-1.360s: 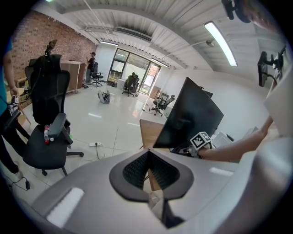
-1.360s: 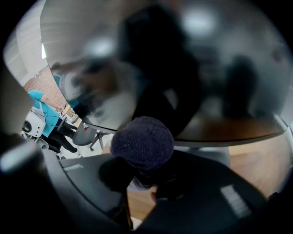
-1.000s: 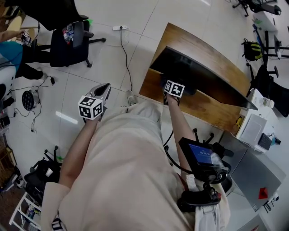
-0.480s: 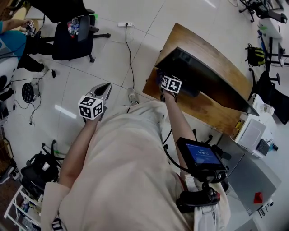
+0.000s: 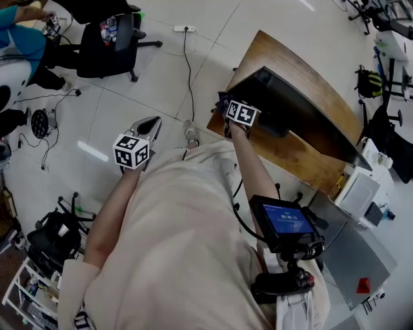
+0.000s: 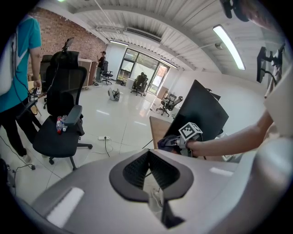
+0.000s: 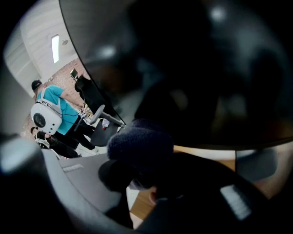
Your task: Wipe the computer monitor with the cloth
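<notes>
The black monitor (image 5: 293,106) stands on a wooden desk (image 5: 303,158), its screen facing me. My right gripper (image 5: 227,106) is shut on a dark blue cloth (image 5: 222,98) and presses it against the screen near the monitor's left end. In the right gripper view the cloth (image 7: 137,144) bulges out of the right gripper (image 7: 139,171), with the dark screen (image 7: 192,68) filling the frame above. My left gripper (image 5: 148,126) hangs over the floor to the left of the desk, shut and empty. The left gripper view shows the left gripper (image 6: 147,157) and, beyond it, the monitor (image 6: 201,114) and cloth (image 6: 167,141).
A black office chair (image 5: 110,45) and a power strip (image 5: 184,28) with its cable are on the white floor at left. A person in a teal shirt (image 5: 19,14) stands at top left. A white box (image 5: 357,191) sits right of the desk. A cart (image 5: 55,238) stands at lower left.
My right gripper has slid the cloth leftward across the screen toward the monitor's left end. The left gripper has stayed almost still.
</notes>
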`<action>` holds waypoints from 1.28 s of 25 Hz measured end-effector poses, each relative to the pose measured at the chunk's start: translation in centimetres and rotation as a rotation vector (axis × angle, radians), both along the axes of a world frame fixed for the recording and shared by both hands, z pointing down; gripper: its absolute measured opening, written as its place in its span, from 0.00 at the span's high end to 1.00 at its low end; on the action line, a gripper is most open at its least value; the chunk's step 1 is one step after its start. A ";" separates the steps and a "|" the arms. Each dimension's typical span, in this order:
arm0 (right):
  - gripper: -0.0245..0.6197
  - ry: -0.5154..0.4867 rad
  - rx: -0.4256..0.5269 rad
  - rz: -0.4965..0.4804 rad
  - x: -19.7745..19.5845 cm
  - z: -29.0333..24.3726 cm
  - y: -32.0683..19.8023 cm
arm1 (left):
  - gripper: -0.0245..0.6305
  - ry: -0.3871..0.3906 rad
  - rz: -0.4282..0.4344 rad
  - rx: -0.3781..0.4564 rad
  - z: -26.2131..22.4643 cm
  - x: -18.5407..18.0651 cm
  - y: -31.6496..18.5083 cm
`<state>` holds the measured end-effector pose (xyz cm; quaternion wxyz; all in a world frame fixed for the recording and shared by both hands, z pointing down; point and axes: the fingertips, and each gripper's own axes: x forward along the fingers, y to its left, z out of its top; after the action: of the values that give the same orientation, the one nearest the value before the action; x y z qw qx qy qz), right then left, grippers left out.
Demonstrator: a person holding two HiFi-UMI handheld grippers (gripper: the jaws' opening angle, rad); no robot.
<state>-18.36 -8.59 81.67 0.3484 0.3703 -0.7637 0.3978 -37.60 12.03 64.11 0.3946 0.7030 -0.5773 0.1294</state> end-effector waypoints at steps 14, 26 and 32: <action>0.80 -0.139 -0.031 0.040 -3.1 -4.5 -0.5 | 0.99 0.014 -0.006 0.045 -0.4 -0.6 -1.0; 0.80 -0.281 -0.005 0.071 -3.8 -13.3 -1.9 | 0.99 0.027 0.028 0.088 -0.8 1.1 -2.8; 0.80 -0.357 -0.005 0.095 -4.3 -17.6 -2.7 | 0.99 0.036 0.029 0.109 -1.1 1.5 -3.4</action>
<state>-22.68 -11.28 64.06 0.1890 0.3283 -0.7941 0.4753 -36.11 8.64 63.01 0.3641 0.7339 -0.5661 0.0910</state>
